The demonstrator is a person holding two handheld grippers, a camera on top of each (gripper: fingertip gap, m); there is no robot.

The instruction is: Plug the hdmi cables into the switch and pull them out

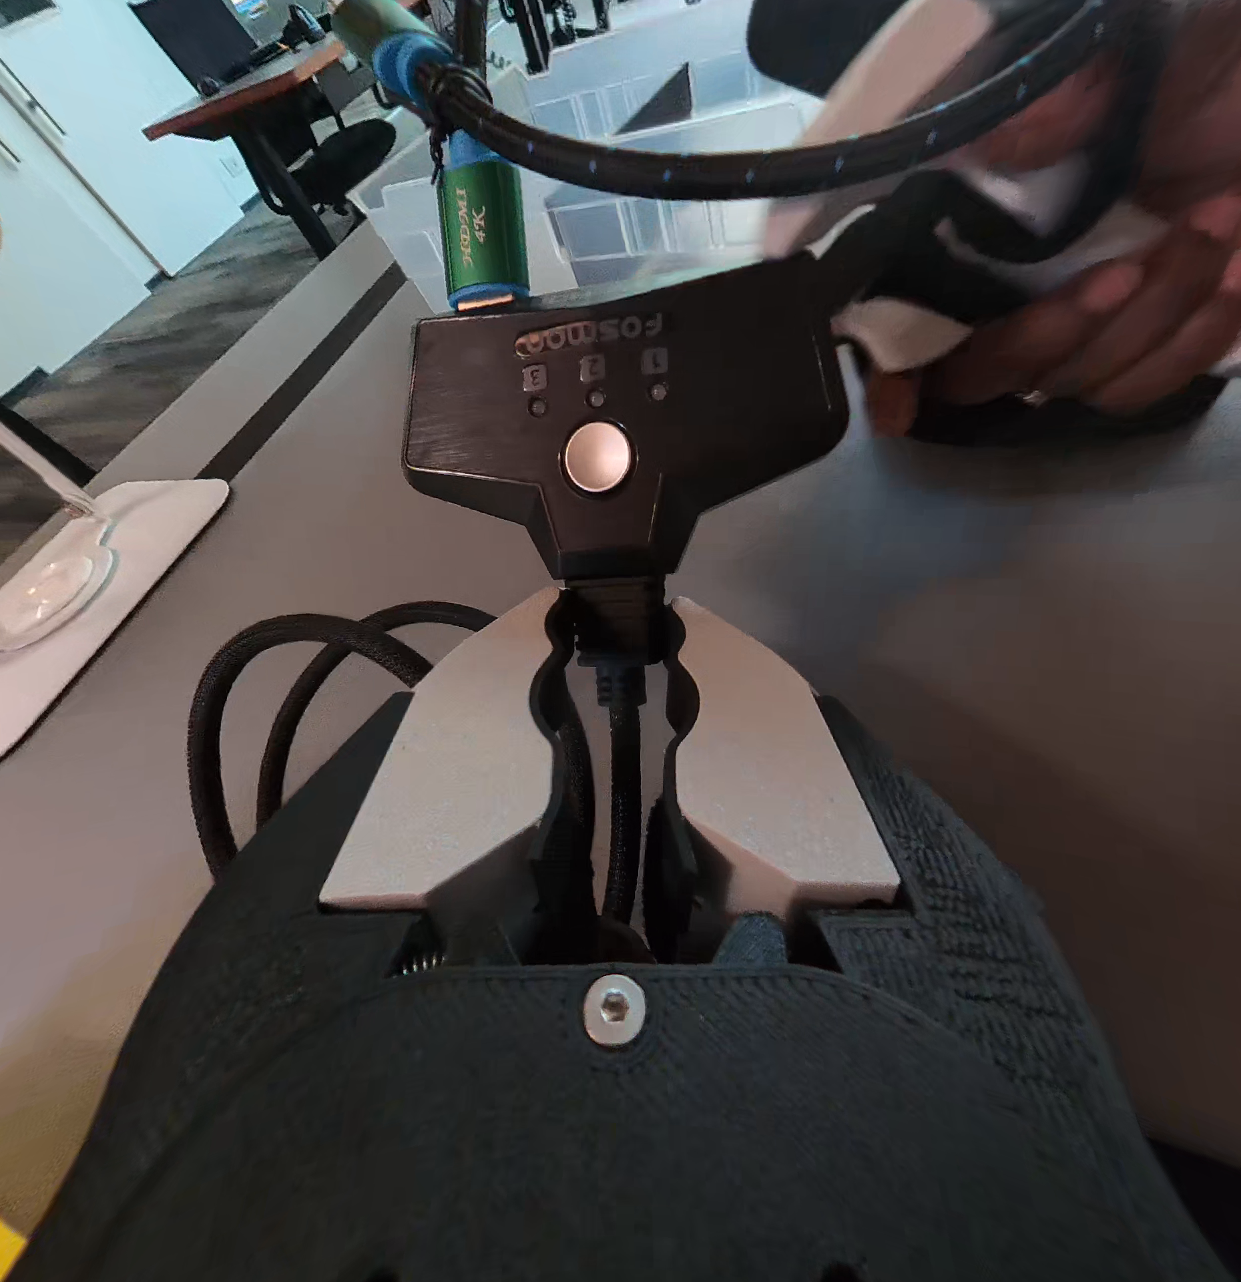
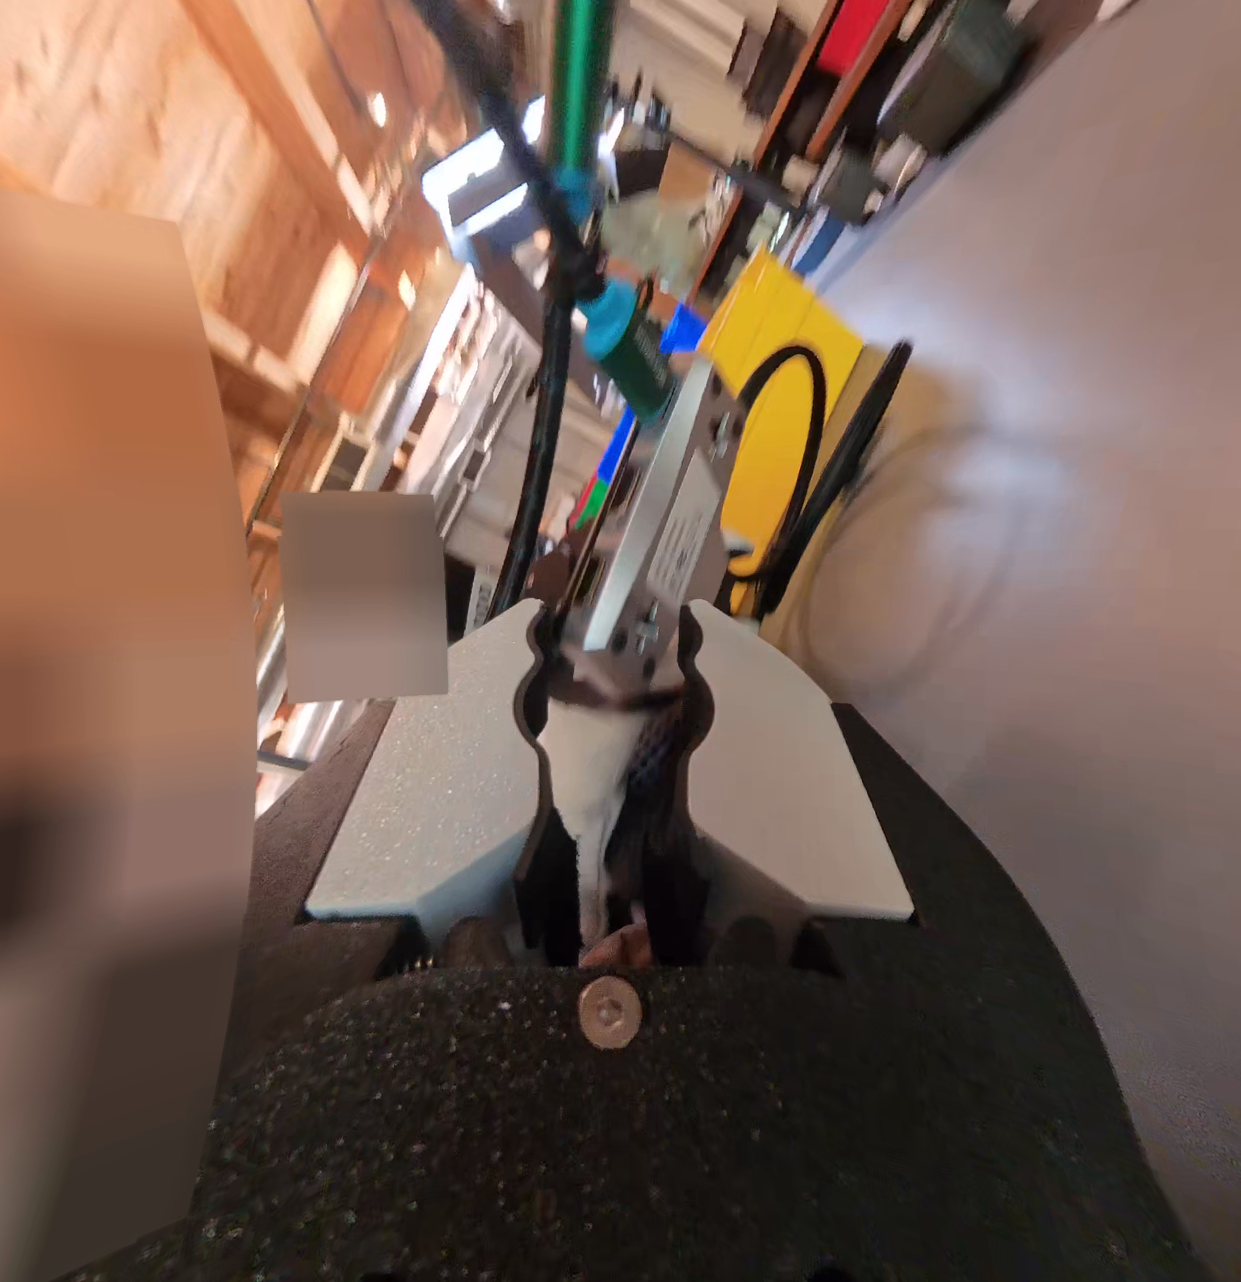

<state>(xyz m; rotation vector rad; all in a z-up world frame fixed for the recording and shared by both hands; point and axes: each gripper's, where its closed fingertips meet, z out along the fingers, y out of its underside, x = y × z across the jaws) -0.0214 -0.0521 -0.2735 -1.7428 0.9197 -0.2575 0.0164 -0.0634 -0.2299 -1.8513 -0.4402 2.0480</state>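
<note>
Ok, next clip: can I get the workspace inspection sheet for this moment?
Surface: grey table.
Job's things: black switch; green plug at its far edge, seating unclear; second green plug above.
Clutter: white monitor stand; clear bins.
Grippers: left gripper shut on the switch's neck; right gripper straddles a switch corner, grip blurred.
Cables: braided cable arching overhead; black loops on the table.
Surroundings: office desks.

I see a grey tabletop [image 1: 340,527] with a wooden desk [image 1: 257,104] and black office chair [image 1: 347,163] beyond. Dark patterned carpet [image 1: 104,333] meets white walls [image 1: 83,139]
</note>
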